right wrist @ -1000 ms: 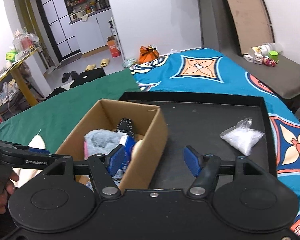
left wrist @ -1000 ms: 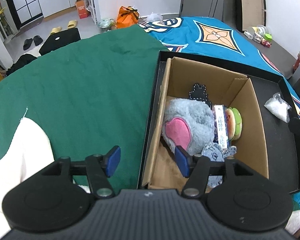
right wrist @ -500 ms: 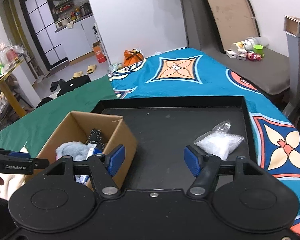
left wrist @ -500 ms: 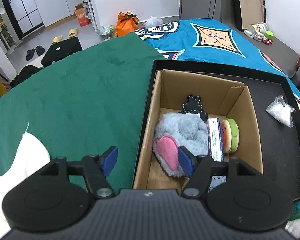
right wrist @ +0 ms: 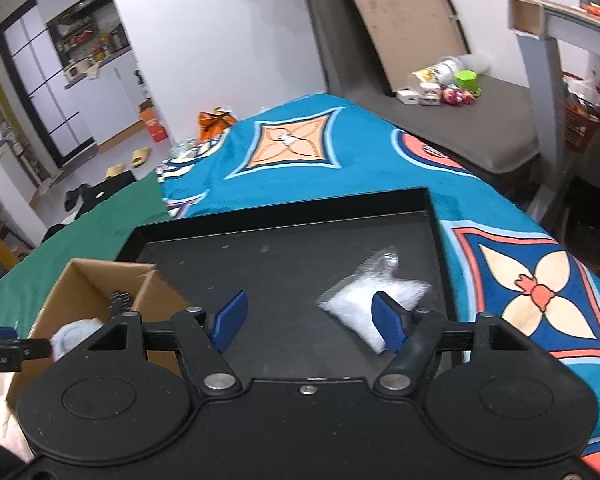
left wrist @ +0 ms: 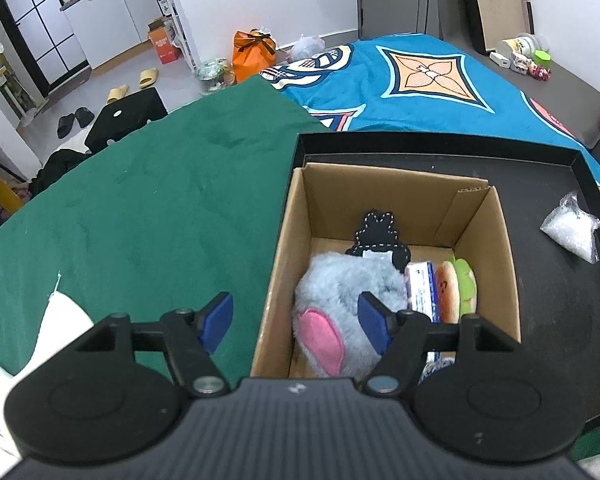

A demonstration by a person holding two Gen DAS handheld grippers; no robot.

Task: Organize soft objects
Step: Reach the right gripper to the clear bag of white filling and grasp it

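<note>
A cardboard box (left wrist: 480, 240) stands in the left part of a black tray (left wrist: 540, 320). It holds a grey plush with a pink ear (left wrist: 340, 284), a black felt piece (left wrist: 376, 228), a blue-white pack (left wrist: 420, 288) and a burger plush (left wrist: 460, 288). My left gripper (left wrist: 296, 316) hangs open over the box's left wall with nothing between its fingers. A clear bag of white filling (right wrist: 364, 300) lies on the tray (right wrist: 280, 256). My right gripper (right wrist: 309, 318) is open just above the tray. Its right finger is in front of the bag and nothing is gripped.
The tray rests on a bed with a green cloth (left wrist: 160, 208) on the left and a blue patterned blanket (right wrist: 300, 148) beyond and to the right. A white cushion (left wrist: 60, 320) lies at the near left. The box (right wrist: 100, 280) and left gripper show at the right wrist view's left edge.
My right gripper has swung from over the box to the right, down over the tray beside the bag. My left gripper has drawn back a little and its jaws have widened slightly.
</note>
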